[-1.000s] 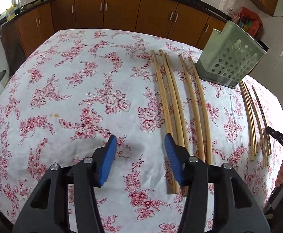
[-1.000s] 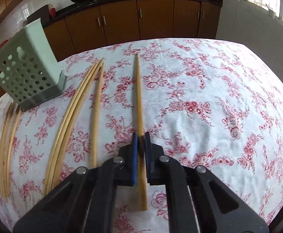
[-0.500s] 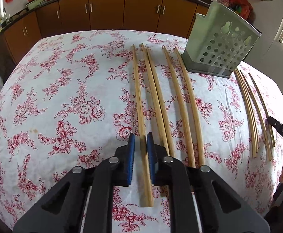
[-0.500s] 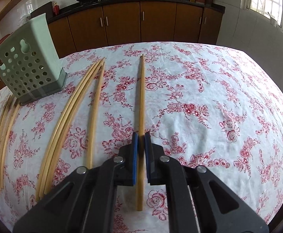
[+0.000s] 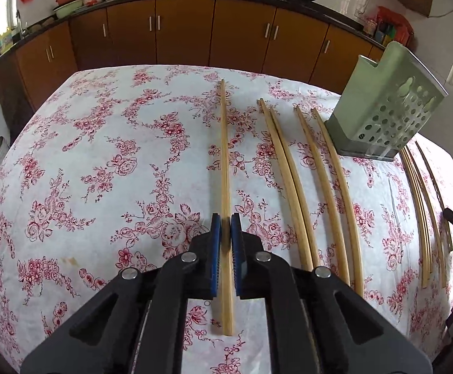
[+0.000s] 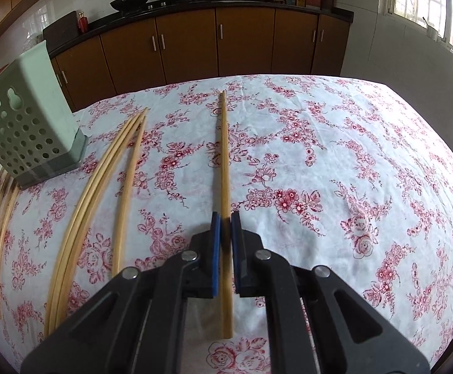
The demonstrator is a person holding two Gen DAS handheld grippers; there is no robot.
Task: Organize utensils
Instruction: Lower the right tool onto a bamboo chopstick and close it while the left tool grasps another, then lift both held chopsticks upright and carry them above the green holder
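The left tool (image 5: 225,229) is clenched on a single bamboo chopstick (image 5: 224,155), gripped near its near end between the blue pads (image 5: 215,233), having just closed around it. Four more chopsticks (image 5: 313,187) are laid side by side on the floral tabletop (image 5: 101,155) toward the right edge, beside a green perforated utensil holder (image 5: 385,118) standing near the far right corner. The right tool (image 6: 225,227) is likewise clamped on its own chopstick (image 6: 224,155), which points toward the far edge. A bundle of three chopsticks (image 6: 101,180) and one separate chopstick (image 6: 126,193) are seen left of it, with the holder (image 6: 30,131) beyond.
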